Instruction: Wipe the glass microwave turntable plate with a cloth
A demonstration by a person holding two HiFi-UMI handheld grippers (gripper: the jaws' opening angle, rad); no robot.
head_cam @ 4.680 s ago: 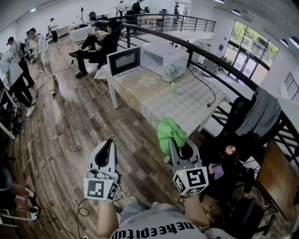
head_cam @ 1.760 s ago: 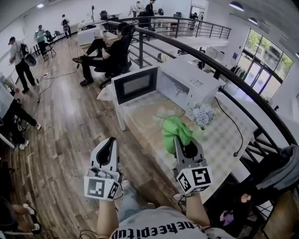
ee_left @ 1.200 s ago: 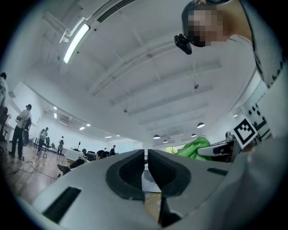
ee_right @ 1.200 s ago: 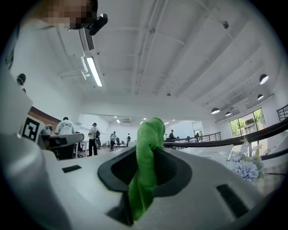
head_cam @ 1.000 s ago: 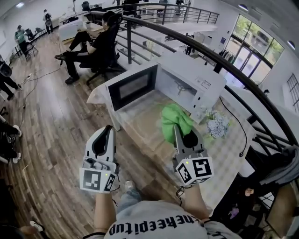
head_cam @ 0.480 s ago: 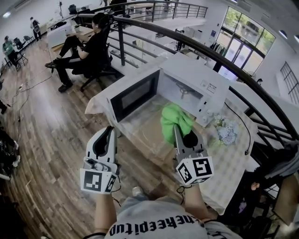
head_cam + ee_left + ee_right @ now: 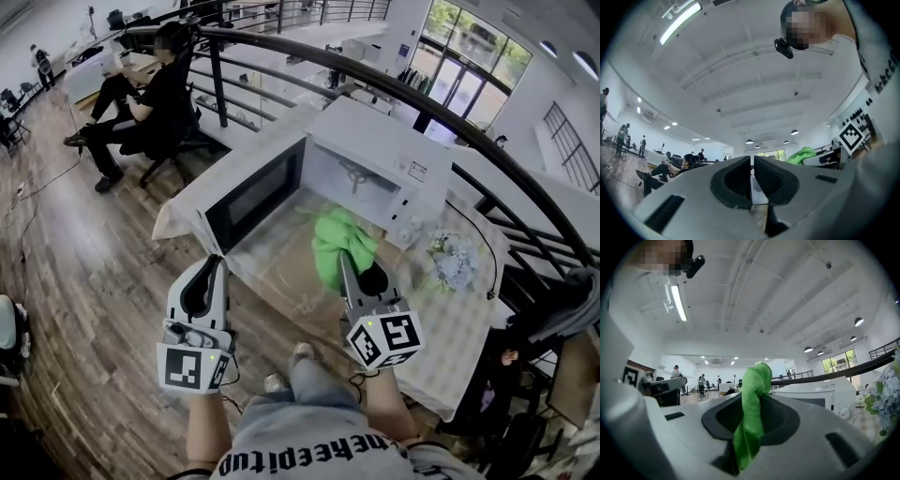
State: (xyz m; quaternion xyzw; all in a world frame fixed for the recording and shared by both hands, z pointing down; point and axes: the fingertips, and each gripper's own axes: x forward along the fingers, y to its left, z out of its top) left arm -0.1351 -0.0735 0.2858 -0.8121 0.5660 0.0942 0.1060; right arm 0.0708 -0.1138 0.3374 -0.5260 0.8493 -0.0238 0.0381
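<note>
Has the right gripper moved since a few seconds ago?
Yes. The right gripper, shut on the green cloth, has come forward to the open microwave; earlier it was well short of the table, now the cloth is just before the opening.

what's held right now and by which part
The right gripper is shut on the green cloth, pinching a bunched fold, the rest poking past the jaws. The left gripper holds nothing.

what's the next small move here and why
Probably bring the right gripper, shut on the green cloth, forward and down toward the table in front of the open microwave. The cloth is held up in the air, touching nothing, and the left gripper is shut and empty. The glass plate is hard to make out from here.
</note>
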